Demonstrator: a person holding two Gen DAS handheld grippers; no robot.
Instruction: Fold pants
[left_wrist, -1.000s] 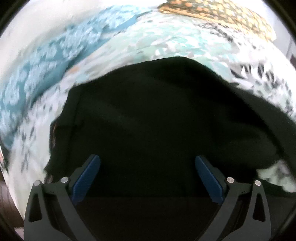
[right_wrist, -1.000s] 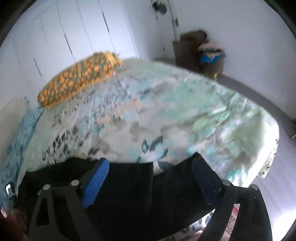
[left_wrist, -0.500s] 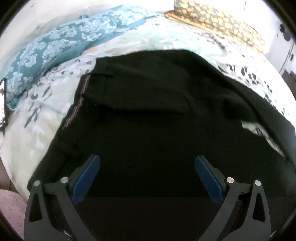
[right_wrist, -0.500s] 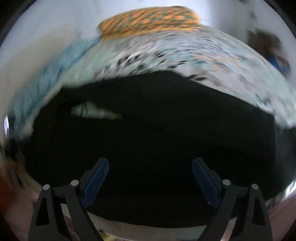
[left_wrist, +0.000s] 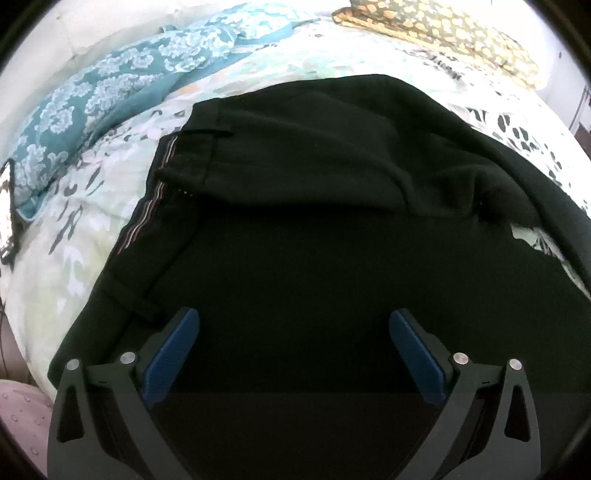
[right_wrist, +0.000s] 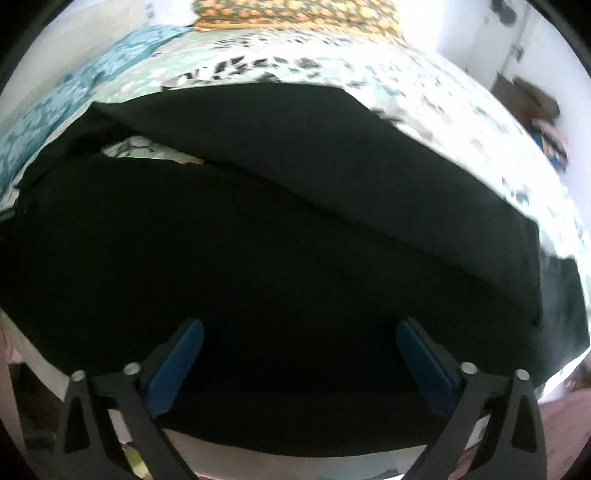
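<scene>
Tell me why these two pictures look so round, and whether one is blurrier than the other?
Both are fisheye views, so the patterned floral bedspread bulges and the corners go black. The left wrist view is sharp: the striped waistband shows on the black fabric pants. The right wrist view is smeared, and the orange spotted pillow looks soft.
</scene>
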